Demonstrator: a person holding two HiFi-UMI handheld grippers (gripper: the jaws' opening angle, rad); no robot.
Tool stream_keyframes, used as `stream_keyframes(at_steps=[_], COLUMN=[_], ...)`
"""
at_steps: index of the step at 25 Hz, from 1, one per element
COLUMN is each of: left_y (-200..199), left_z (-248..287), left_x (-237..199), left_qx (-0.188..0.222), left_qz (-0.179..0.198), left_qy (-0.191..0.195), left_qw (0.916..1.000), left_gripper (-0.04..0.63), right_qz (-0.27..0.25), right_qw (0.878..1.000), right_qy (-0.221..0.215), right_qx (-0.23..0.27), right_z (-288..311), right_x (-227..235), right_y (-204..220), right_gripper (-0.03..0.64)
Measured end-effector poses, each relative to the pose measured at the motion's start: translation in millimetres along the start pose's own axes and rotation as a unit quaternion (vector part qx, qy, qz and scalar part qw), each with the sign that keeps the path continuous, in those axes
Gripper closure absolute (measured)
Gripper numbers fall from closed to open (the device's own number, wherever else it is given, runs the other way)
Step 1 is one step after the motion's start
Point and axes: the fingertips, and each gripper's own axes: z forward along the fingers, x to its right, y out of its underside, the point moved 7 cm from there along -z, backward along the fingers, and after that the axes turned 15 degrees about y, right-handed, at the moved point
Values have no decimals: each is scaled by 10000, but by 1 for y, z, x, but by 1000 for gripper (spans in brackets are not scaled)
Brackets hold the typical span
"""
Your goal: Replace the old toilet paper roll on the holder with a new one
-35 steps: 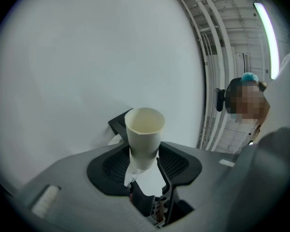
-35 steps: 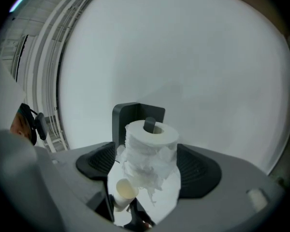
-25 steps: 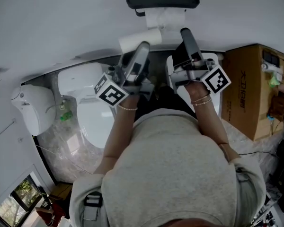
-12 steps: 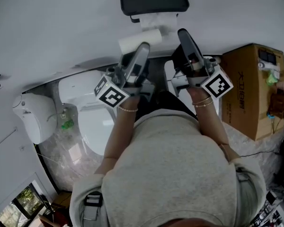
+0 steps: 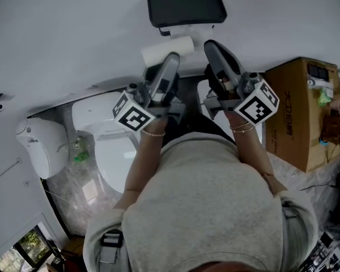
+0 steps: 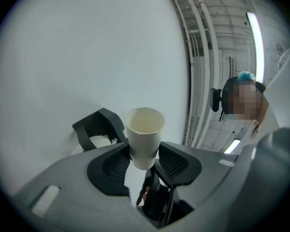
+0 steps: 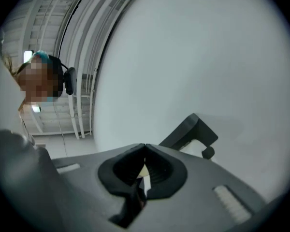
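The black wall holder (image 5: 184, 9) has a little white paper (image 5: 174, 30) under its cover; it also shows in the left gripper view (image 6: 99, 125) and the right gripper view (image 7: 191, 129). My left gripper (image 5: 173, 56) is shut on a white paper roll (image 5: 167, 49) just below the holder. In its own view the roll (image 6: 145, 134) stands upright between the pads, its hollow end facing the camera. My right gripper (image 5: 211, 45) is to the right of the roll, below the holder's right end. Its jaws have just closed, tips (image 7: 145, 146) touching with nothing held.
A white toilet (image 5: 110, 135) is below left, with a white fixture (image 5: 39, 135) further left. A cardboard box (image 5: 297, 106) stands at the right and a white container (image 5: 205, 95) sits under the right gripper. The white wall fills the top.
The right gripper's jaws went from open to shut, and it rolled and rose toward the holder. The left gripper rose slightly with the roll.
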Motion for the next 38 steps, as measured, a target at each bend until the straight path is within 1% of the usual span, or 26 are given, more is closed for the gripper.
stream_keyframes(at_steps=[2,4,8,12,20,25,29,34,38], left_y=[-2,-2,-1,-1,0,1,1,1,2], left_z=[1,4,8,12,13,14,15,15,14], left_x=[-2,-3,-9,-15,-22,-23,-24,-24,-25], left_qx=[-8,-11,4,-51,-144,-151,-159,-161,-175], left_qz=[25,75,103,65,56,64,37,56,41], left_qy=[19,52,45,47,32,18,33,45,34], left_qw=[10000,10000,9999,10000,9999,9999,9999,9998,9998], left_gripper=[405,405,405,405,405,405,405,405,405], right_qz=[-283,-411,-296,-338,-727,-773,-715,-806,-705], right_qw=[9996,9991,9993,9992,9967,9963,9967,9957,9965], right_qy=[76,142,231,193,283,276,111,131,160], right_qx=[-32,-23,-23,-135,-224,-260,-373,-428,-421], right_z=[2,4,9,15,18,17,18,18,18], right_x=[-2,-2,5,11,12,12,12,14,16], right_y=[0,-1,0,0,-1,-2,4,6,7], right_gripper=[612,612,612,612,614,614,614,614,614])
